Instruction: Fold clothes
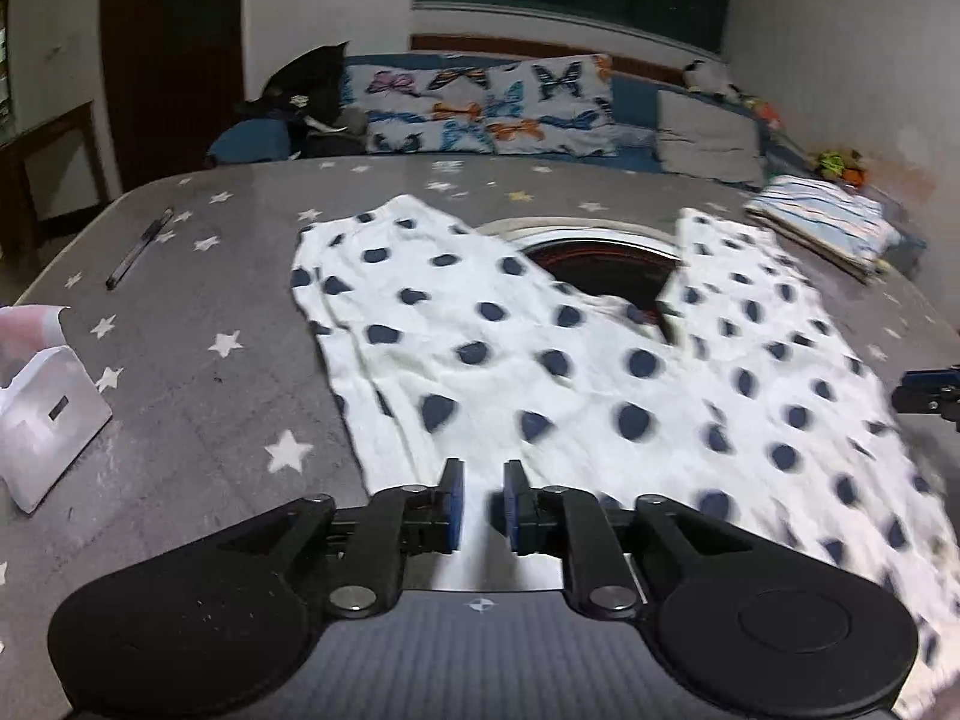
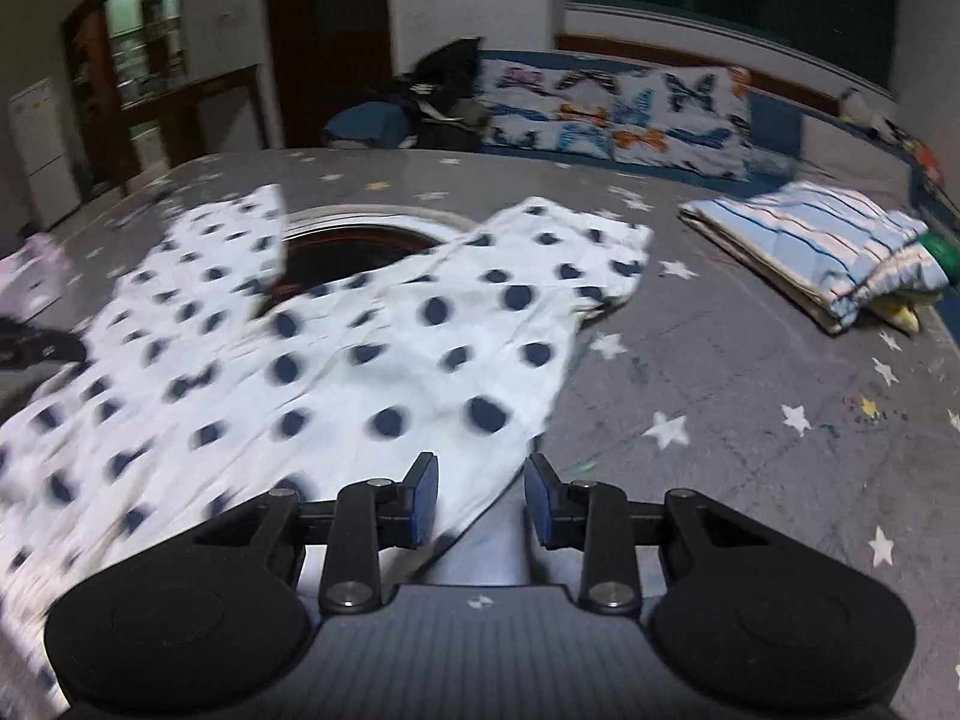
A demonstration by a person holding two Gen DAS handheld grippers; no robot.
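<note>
On the grey starred table (image 1: 180, 360) the spotted trousers (image 1: 540, 348) lie spread flat, legs pointing away from us. We are at the waistband, starting a fold. Our left tongs (image 1: 483, 495) stand slightly parted over the near hem; the right tongs (image 2: 480, 495) gape wider at the cloth's corner. Neither pinches anything yet. Next we judge each pair must close on its waistband corner.

Close wrist views, seemingly shared garment (image 1: 540, 348)
</note>
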